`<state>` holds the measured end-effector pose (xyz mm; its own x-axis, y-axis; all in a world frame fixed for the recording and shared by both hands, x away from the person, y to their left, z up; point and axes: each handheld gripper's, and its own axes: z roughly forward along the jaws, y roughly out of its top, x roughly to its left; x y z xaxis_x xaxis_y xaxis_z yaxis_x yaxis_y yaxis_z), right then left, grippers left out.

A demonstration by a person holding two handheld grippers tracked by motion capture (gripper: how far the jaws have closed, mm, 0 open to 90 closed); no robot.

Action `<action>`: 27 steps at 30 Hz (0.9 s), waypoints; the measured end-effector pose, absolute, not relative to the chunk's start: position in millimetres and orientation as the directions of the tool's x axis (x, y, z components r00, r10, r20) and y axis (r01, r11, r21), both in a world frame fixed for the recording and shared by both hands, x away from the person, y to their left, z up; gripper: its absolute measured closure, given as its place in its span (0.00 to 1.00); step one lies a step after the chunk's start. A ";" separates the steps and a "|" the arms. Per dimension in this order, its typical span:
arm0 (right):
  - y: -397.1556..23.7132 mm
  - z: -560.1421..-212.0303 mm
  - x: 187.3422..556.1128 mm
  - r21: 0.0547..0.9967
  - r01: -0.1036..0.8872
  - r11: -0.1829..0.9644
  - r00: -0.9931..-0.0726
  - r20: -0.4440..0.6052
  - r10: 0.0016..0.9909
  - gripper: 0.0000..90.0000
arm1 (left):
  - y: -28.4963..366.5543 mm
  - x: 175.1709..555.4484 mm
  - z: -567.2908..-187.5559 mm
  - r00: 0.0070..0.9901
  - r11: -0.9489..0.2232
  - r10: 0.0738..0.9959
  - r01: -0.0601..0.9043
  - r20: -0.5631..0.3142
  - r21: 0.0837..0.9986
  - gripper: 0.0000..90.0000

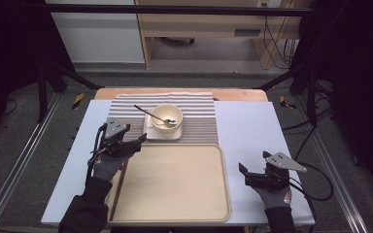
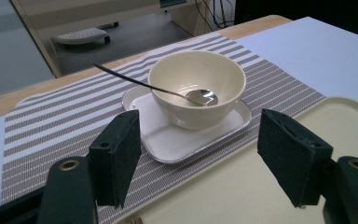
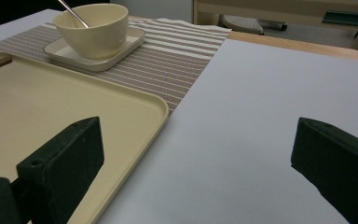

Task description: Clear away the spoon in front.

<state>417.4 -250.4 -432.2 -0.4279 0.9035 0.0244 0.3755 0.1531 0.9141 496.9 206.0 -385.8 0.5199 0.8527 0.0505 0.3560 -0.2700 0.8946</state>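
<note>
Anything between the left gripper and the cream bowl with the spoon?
Nothing visible. The left gripper, jaws open and empty, faces the cream ceramic bowl on its white square plate; between them lie just striped placemat and plate rim.

Grey knit gloves and dark sleeves; the left gripper [image 1: 138, 141] and right gripper [image 1: 243, 170] are black, each topped by a grey three-cornered plate; black cables trail behind; jaws carry flat dark pads with brass-ringed screw holes.

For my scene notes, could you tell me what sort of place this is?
Probably a lab recording station dressed as a dining spot: a black frame surrounds the table, which holds a striped placemat, bowl and tray.
</note>
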 end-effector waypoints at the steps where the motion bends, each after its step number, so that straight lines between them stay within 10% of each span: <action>1: -250.3 -432.0 417.4 0.914 0.375 0.154 -0.428 0.023 0.903 0.03 | 205.1 501.7 -386.5 0.513 -0.263 0.857 0.355 0.049 0.897 0.33; 27: -247.1 -431.6 417.1 0.914 0.373 0.160 -0.440 0.023 0.898 0.03 | 202.3 583.8 -408.9 0.427 -0.215 0.904 0.413 0.020 0.885 0.33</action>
